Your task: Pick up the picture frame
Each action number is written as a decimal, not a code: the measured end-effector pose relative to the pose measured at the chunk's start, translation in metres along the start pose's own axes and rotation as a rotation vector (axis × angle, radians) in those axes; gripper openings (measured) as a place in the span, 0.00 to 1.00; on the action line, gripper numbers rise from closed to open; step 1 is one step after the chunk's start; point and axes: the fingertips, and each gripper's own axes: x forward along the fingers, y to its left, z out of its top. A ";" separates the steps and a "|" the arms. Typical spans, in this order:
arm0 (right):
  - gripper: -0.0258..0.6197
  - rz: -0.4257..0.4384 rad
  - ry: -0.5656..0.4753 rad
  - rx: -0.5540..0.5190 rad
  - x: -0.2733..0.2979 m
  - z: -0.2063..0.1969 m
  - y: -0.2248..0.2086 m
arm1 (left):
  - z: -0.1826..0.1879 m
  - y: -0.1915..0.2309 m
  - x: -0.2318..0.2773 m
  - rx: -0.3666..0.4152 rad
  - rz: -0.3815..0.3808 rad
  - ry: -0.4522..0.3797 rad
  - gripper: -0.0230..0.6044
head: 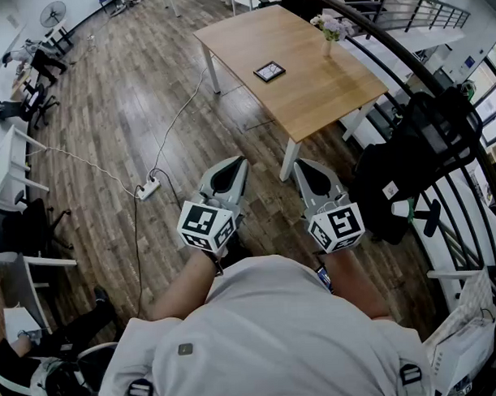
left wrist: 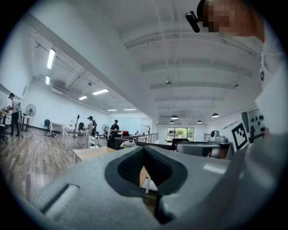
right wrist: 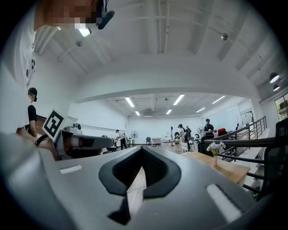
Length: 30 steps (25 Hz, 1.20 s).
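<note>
Closed and empty, my left hand-held gripper (head: 233, 166) and right hand-held gripper (head: 302, 165) point level toward the table (head: 325, 93). On it the picture frame (head: 269, 70) lies flat, nearly square, its edges roughly parallel to the table's.

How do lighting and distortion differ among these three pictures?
Head view: evenly lit, edges bent, a pale sheen on the floor. Left gripper view: round fisheye picture with black corners, where a ceiling light glares. Right gripper view: the same fisheye with black corners.

left gripper (head: 233, 165) closed, right gripper (head: 300, 167) closed, both level
</note>
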 end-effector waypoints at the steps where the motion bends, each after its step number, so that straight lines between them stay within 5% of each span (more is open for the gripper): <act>1: 0.05 -0.002 0.002 0.002 0.001 0.000 0.000 | 0.000 0.002 0.000 -0.002 0.002 0.000 0.04; 18: 0.05 0.053 0.055 0.007 0.048 -0.020 0.012 | -0.010 0.057 -0.003 -0.034 0.039 0.008 0.04; 30: 0.05 0.048 0.097 0.023 0.161 -0.037 0.024 | -0.022 0.165 0.011 -0.084 0.013 0.033 0.04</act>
